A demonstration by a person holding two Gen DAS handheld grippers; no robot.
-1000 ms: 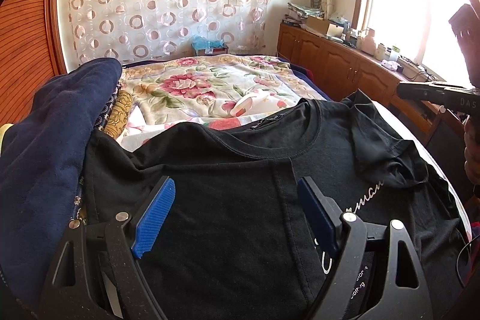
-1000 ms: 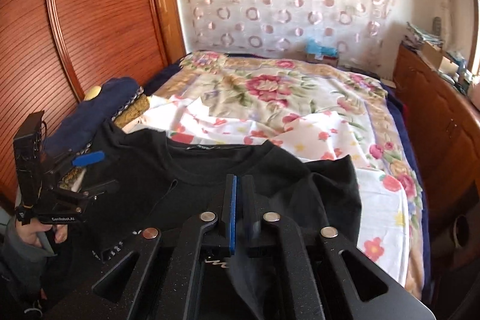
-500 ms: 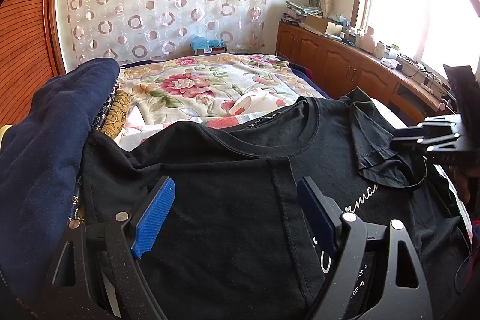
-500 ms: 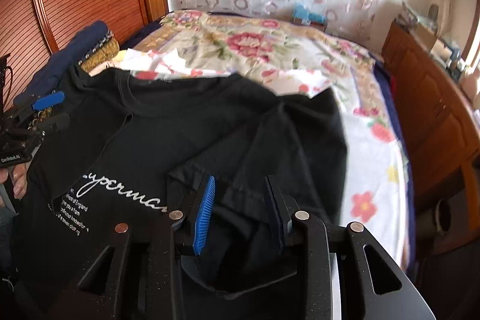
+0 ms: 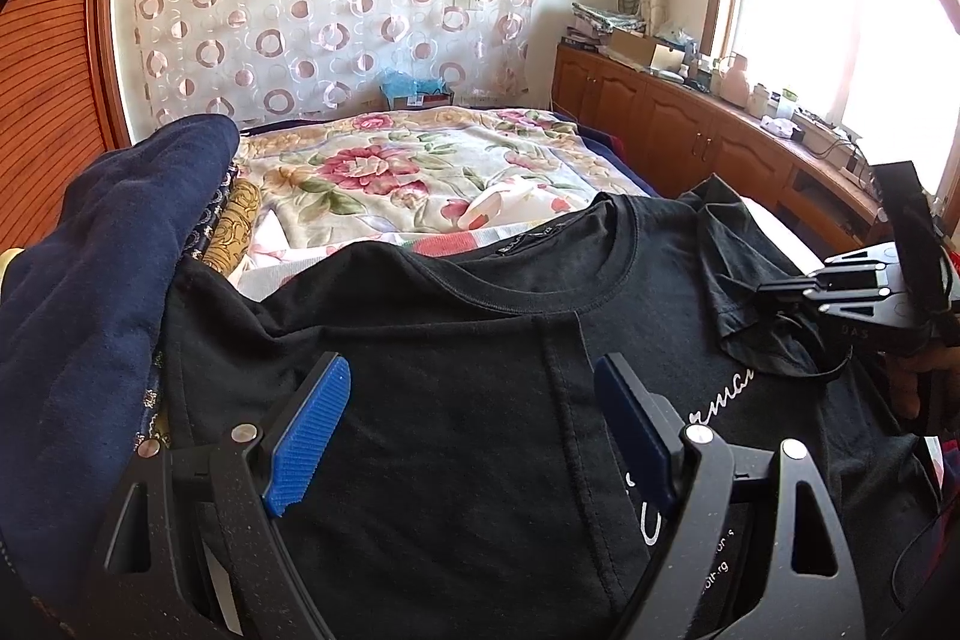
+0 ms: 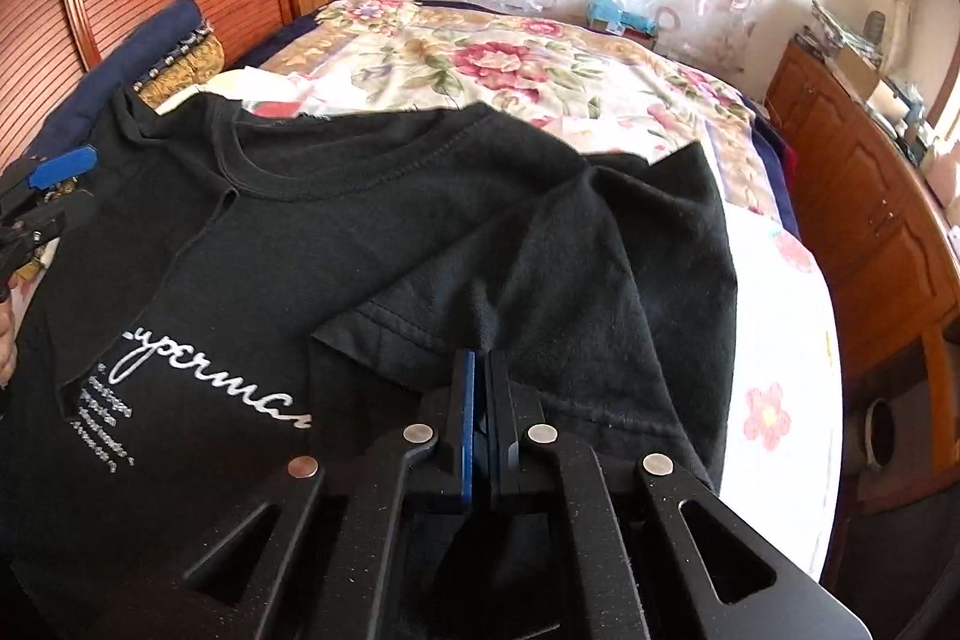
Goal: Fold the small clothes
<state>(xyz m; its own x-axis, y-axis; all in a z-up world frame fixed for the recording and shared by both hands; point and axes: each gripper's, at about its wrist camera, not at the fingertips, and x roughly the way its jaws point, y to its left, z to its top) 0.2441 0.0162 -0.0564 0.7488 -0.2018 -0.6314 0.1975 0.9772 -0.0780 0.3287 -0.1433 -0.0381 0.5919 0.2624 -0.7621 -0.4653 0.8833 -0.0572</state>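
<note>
A black T-shirt (image 5: 456, 400) lies spread, front up, on the near end of the bed (image 5: 384, 160), collar at twelve o'clock. The right gripper (image 6: 477, 400) tilts steeply down at the shirt's right sleeve (image 6: 480, 292), its jaws pressed together with a pinch of sleeve hem between them. The left gripper (image 5: 474, 430) slants down over the shirt's chest, fingers wide apart, nothing between them. Only the right wrist view shows the white script print (image 6: 216, 370) nearly whole and the floral sheet at three o'clock. Only the left wrist view shows the bright window (image 5: 840, 10) at two o'clock and the navy folded pile (image 5: 108, 256) at nine o'clock.
</note>
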